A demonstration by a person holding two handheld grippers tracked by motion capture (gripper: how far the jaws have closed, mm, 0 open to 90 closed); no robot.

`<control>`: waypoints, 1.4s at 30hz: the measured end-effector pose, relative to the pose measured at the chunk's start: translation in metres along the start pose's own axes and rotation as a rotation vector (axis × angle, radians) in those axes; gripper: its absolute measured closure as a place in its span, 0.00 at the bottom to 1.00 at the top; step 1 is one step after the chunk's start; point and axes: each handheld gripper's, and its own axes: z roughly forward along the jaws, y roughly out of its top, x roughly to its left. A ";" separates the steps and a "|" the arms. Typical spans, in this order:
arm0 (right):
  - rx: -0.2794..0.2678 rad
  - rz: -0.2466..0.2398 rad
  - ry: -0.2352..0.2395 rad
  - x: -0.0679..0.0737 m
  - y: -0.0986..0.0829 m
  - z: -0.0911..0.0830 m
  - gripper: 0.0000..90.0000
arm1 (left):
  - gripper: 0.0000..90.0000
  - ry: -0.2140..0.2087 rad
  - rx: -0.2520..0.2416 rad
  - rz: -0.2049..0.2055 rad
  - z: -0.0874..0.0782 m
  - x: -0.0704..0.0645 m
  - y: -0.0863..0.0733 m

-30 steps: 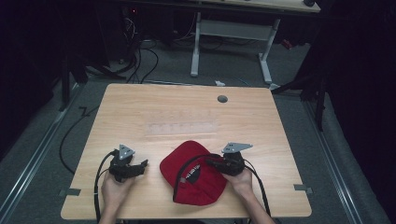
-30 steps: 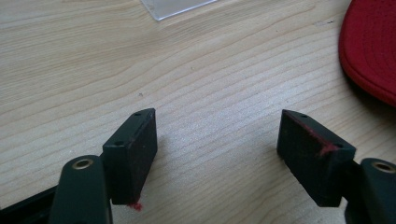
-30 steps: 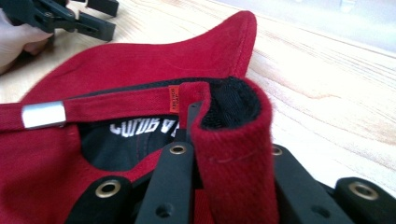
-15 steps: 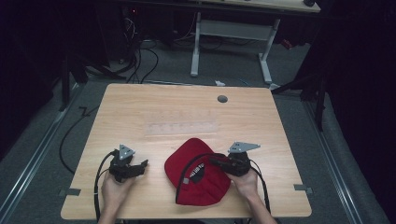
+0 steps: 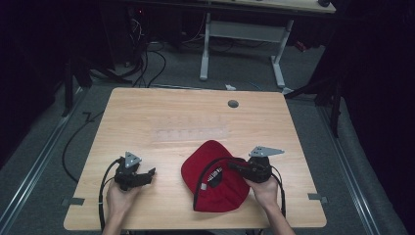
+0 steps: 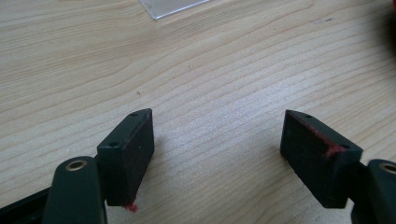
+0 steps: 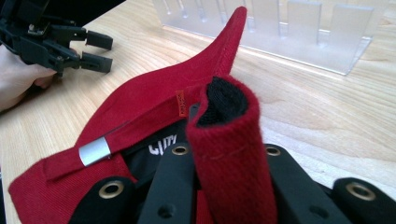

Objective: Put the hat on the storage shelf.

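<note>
Your right gripper (image 7: 224,186) pinches the red cap's (image 5: 215,183) folded fabric between its jaws; your left gripper (image 6: 219,154), well apart, stands spread over bare table (image 6: 224,70).

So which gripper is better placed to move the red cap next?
The right gripper: its jaws are shut on a fold of the red cap. The left gripper is open over bare table, apart from the cap.

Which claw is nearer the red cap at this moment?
Right. The right claw is shut on the red cap, pinching a fold of its fabric. The left claw is open over bare table, apart from the cap on its left side.
</note>
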 end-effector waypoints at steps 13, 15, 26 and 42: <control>-0.042 0.045 -0.016 -0.004 0.008 -0.014 0.93 | 0.26 -0.064 0.004 -0.004 -0.007 -0.016 0.002; -0.044 0.048 -0.022 -0.005 0.010 -0.016 0.93 | 0.25 -0.089 0.006 0.002 -0.009 -0.022 0.003; -0.064 0.073 -0.032 -0.008 0.018 -0.024 0.93 | 0.25 -0.205 0.028 0.067 -0.014 -0.063 -0.001; -0.085 0.098 -0.018 -0.005 0.030 -0.023 0.93 | 0.23 -0.301 0.063 0.104 -0.010 -0.099 -0.013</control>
